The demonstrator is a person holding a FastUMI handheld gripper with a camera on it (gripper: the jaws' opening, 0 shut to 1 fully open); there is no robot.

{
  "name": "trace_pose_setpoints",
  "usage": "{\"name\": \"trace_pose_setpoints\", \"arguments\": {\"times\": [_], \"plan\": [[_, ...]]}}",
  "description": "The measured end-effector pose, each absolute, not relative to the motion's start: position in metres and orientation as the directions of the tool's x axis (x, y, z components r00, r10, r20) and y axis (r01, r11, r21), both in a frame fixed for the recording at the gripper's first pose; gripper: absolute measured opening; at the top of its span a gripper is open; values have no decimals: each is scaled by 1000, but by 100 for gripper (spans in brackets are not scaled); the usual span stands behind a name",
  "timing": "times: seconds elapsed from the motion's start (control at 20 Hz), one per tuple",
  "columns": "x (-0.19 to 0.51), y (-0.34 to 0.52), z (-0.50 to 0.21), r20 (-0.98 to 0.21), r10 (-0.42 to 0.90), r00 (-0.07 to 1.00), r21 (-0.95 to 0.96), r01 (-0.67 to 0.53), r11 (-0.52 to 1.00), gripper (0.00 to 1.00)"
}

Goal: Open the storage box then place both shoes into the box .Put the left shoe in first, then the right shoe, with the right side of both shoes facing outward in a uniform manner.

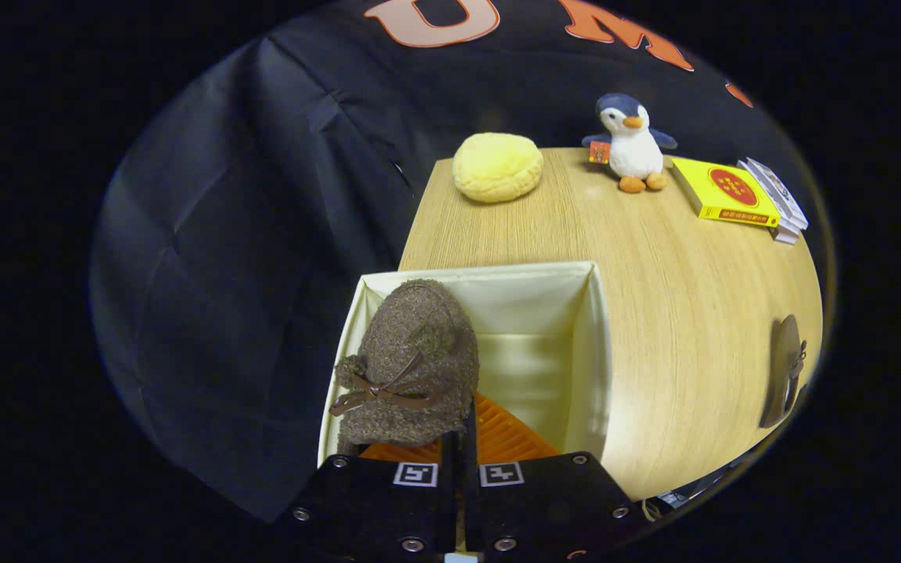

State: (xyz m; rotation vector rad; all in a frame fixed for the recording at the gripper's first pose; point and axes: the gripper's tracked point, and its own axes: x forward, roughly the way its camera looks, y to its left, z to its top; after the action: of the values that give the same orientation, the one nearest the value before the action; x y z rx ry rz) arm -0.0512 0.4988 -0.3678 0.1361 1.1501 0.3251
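A brown fuzzy shoe [411, 360] with a small brown bow hangs toe-forward over the left half of the open cream storage box [587, 344]. My gripper [458, 446] is shut on the shoe's rear rim, its fingers pressed close together with the rim pinched between them. The box sits at the near left corner of the wooden table [654, 297], and its right half holds nothing. The second brown shoe [785, 371] lies on the table far off to the right of the box.
At the far end of the table are a yellow round cushion [497, 166], a plush penguin [630, 145], a yellow book [724, 191] and a stack of white booklets [775, 199]. Black cloth hangs to the left of the table.
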Motion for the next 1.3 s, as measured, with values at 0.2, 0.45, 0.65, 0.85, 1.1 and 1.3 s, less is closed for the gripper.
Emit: {"name": "trace_pose_setpoints", "arguments": {"times": [0.2, 0.45, 0.65, 0.85, 1.1, 1.3], "plan": [[-73, 503, -369, -875, 406, 263, 354, -224, 908, 20], [-76, 478, -319, -810, 518, 274, 464, -239, 853, 50], [-72, 422, -278, -758, 552, 348, 468, -299, 832, 68], [-60, 331, -272, -740, 505, 445, 410, -298, 862, 85], [-55, 205, -295, -753, 381, 536, 288, -252, 924, 96], [-61, 117, -321, -762, 295, 577, 225, -191, 955, 98]]}}
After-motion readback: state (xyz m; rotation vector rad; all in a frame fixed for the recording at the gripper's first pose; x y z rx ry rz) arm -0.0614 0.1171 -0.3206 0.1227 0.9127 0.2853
